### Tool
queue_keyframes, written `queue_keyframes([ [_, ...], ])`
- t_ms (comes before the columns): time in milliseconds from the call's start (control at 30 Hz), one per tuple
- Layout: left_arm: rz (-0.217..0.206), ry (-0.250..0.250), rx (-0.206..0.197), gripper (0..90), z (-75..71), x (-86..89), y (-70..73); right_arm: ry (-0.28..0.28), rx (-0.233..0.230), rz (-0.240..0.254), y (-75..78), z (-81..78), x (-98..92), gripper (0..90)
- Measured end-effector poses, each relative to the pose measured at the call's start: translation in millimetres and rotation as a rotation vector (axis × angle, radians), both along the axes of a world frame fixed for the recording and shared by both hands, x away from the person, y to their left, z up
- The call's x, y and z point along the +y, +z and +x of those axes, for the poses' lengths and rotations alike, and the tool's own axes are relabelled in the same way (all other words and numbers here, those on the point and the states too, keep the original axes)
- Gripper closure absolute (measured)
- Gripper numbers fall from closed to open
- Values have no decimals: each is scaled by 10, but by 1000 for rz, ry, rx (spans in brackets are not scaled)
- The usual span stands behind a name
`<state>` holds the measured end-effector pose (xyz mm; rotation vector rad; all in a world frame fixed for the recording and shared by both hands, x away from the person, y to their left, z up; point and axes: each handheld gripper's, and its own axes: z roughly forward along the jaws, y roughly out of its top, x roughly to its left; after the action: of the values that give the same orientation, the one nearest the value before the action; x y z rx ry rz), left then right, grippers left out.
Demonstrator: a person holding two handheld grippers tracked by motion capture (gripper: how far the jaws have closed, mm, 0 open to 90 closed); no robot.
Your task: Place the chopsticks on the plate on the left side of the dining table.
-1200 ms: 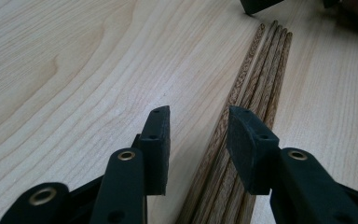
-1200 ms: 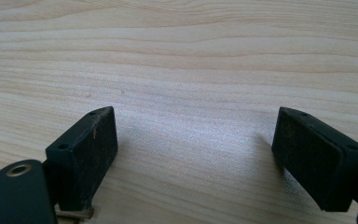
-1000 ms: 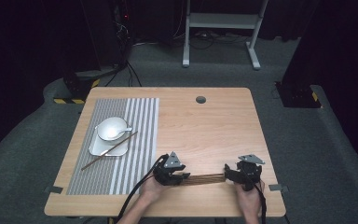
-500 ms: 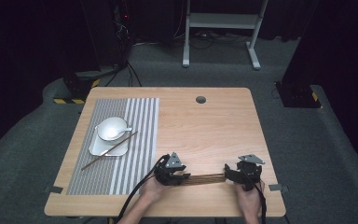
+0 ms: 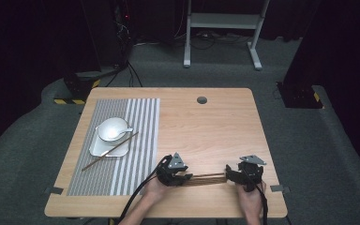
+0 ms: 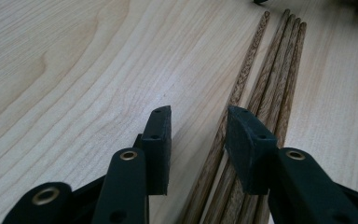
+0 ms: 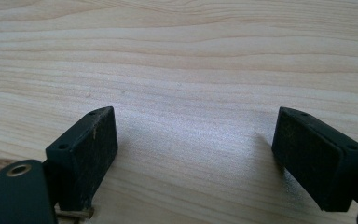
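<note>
Down at the near edge of the wooden tabletop [image 5: 206, 122], both tools rest low, each held in a hand coming up from below. The left tool [image 6: 198, 128] has its jaws a little apart, and a bundle of brown chopsticks [image 6: 261, 98] runs forward from between and beneath them; the leftmost stick lies in the gap, the others pass under the right-hand jaw, so the jaws straddle the bundle without visibly squeezing it. The sticks lie flat on the wood, side by side and touching, their tips fanned slightly at the far end.

From the high view, the same chopsticks [image 5: 208, 178] bridge the space between the left tool [image 5: 173, 172] and the right tool [image 5: 243, 174], one end at each. The right tool [image 7: 196, 140] has its jaws wide apart over bare wood, with nothing between them; a stick end peeks out just under its left-hand jaw, at the bottom corner of the right gripper view.

Well away to the left of the left tool and farther up the tabletop lies a grey-and-white striped placemat [image 5: 136, 140]. On it sits a white plate [image 5: 101, 147] carrying a white bowl [image 5: 111, 129] with a spoon in it, and a single pair of chopsticks [image 5: 110, 151] lies slantwise across the plate and onto the mat.
</note>
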<state>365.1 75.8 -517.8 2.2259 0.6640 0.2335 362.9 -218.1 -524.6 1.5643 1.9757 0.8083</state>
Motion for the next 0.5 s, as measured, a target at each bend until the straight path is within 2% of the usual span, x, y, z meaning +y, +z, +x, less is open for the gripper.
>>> queue_keyframes([
  [233,14,-12,-14,620,7,-16,6,0,0,0,0,0,0,136],
  [500,17,-37,-13,671,19,-32,-3,0,0,0,0,0,0,136],
])
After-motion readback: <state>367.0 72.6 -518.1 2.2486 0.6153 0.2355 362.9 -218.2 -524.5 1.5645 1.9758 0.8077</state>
